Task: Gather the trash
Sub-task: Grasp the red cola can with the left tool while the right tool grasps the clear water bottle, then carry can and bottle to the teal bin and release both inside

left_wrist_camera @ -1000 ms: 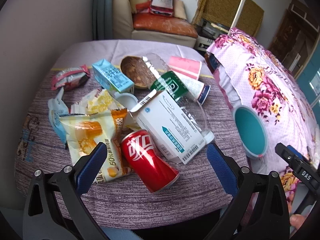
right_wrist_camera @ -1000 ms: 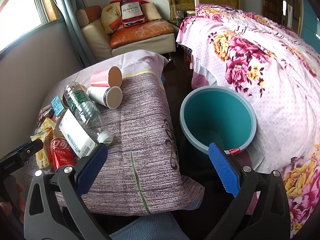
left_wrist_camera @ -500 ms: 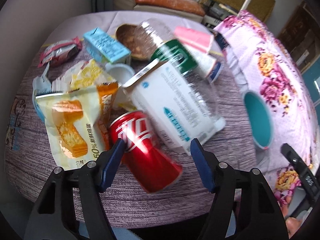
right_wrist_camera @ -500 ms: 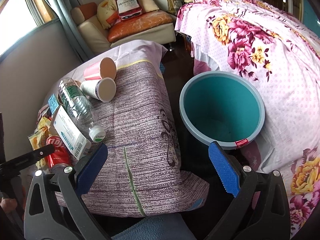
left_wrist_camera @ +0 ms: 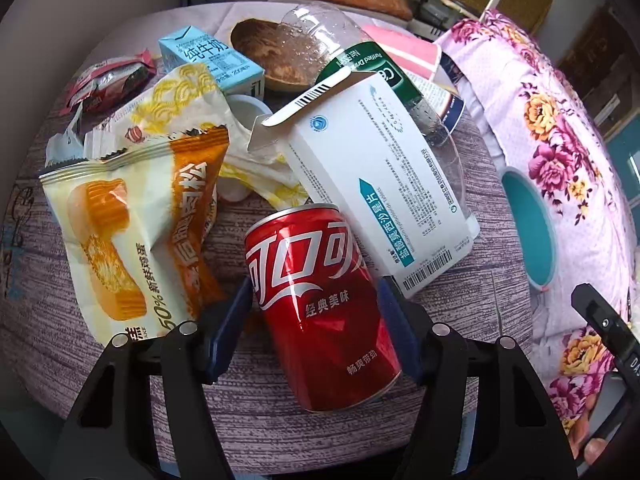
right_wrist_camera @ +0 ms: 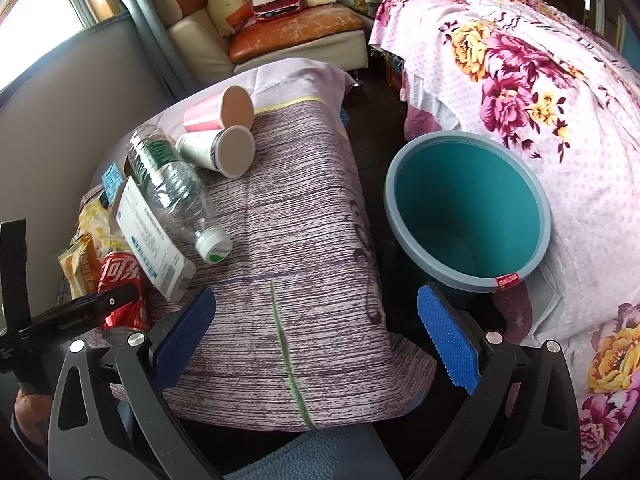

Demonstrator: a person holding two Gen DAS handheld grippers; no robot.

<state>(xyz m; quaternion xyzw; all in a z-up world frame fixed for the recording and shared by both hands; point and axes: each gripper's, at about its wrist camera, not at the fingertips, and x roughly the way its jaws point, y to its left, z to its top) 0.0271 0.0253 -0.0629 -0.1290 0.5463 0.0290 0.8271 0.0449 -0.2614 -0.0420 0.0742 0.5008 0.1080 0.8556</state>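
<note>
A red cola can lies on its side on the purple tablecloth. My left gripper has its blue pads on both sides of the can and is shut on it; the can also shows in the right wrist view. Around it lie a white medicine box, a clear plastic bottle, a yellow cake wrapper and a blue milk carton. My right gripper is open and empty above the table's near edge. A teal bin stands on the floor to the right.
Two paper cups lie on their sides at the table's far end. A brown bowl and a red snack wrapper lie behind the pile. A floral bedspread borders the bin on the right. A sofa stands behind the table.
My left gripper has moved forward and down over the can, and its jaws have closed from wide open onto the can's sides. My right gripper has stayed open and hardly moved.
</note>
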